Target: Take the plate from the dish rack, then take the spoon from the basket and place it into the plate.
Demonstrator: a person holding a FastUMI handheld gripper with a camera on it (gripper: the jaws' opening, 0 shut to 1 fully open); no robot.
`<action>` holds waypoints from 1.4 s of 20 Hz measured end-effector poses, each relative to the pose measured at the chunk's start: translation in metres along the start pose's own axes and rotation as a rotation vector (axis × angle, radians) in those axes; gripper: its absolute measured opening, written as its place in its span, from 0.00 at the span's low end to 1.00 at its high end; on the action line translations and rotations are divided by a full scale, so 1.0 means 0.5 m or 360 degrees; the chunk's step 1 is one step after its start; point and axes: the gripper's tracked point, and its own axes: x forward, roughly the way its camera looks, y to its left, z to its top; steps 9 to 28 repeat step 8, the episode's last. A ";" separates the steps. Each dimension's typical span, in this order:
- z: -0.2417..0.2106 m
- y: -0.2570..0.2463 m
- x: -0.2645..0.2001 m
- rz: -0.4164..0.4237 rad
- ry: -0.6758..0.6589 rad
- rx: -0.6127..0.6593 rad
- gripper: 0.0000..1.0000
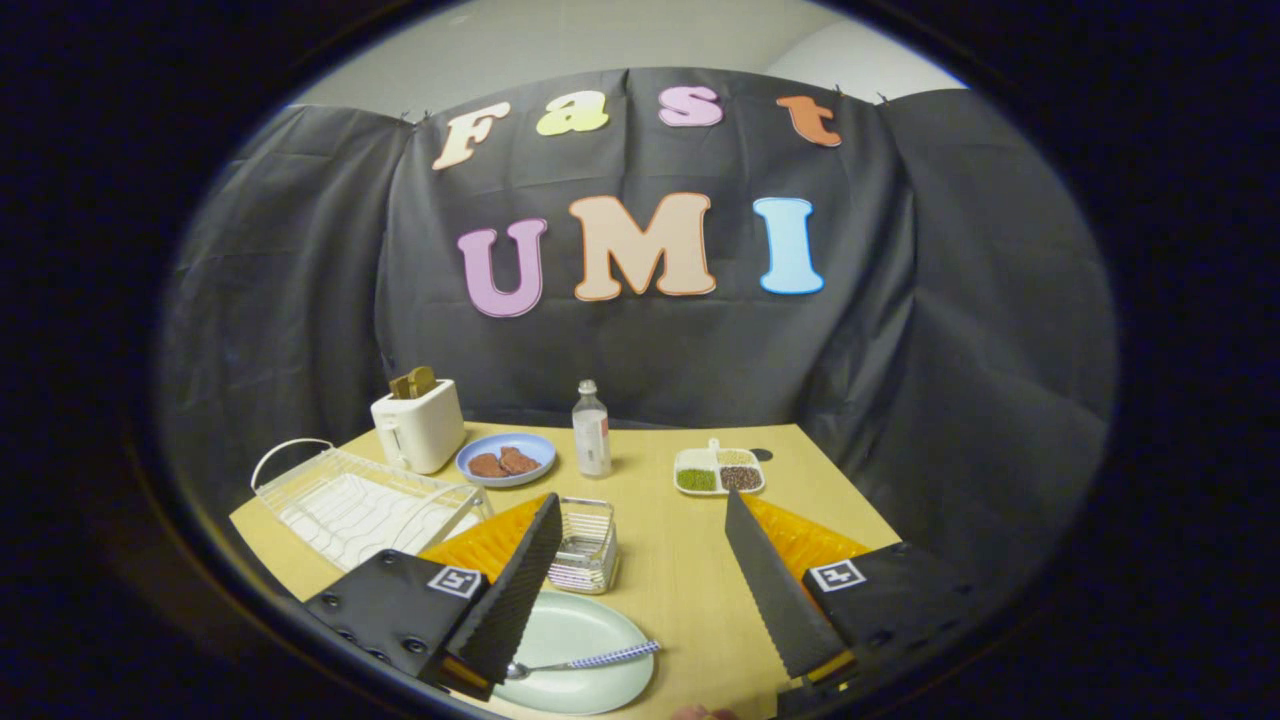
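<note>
The table carries every item under inspection, and the findings run from the largest downward. The dish rack stands beyond the left finger and holds no plate. The toaster sits behind it, near the far edge. The plate lies flat on the table below the left finger, partly covered by it, with the wire basket just beyond it. A blue dish with two brown pieces, a divided tray of dry goods and a small bottle stand further back, well apart from the work. The spoon rests inside the plate, its long axis running crosswise to the fingers, bowl end under the left finger and patterned handle pointing toward the gap between the fingers. The gripper is spread wide and holds nothing; neither finger touches the spoon. Judgement: both task steps appear complete, so the coming move is a clear withdrawal, and the relation that matters is that plate and spoon lie low and toward the left finger, which should lift away without catching the handle. Writing: the bottle bears a label too small to read; each finger mount carries a square printed marker, not legible text. No brands are identifiable.
</note>
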 end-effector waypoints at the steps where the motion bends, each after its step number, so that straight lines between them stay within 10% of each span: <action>1: 0.000 0.000 0.001 0.0001 -0.0003 -0.0001 1.00; 28: 0.000 -0.014 -0.005 -0.0017 -0.0007 0.0006 1.00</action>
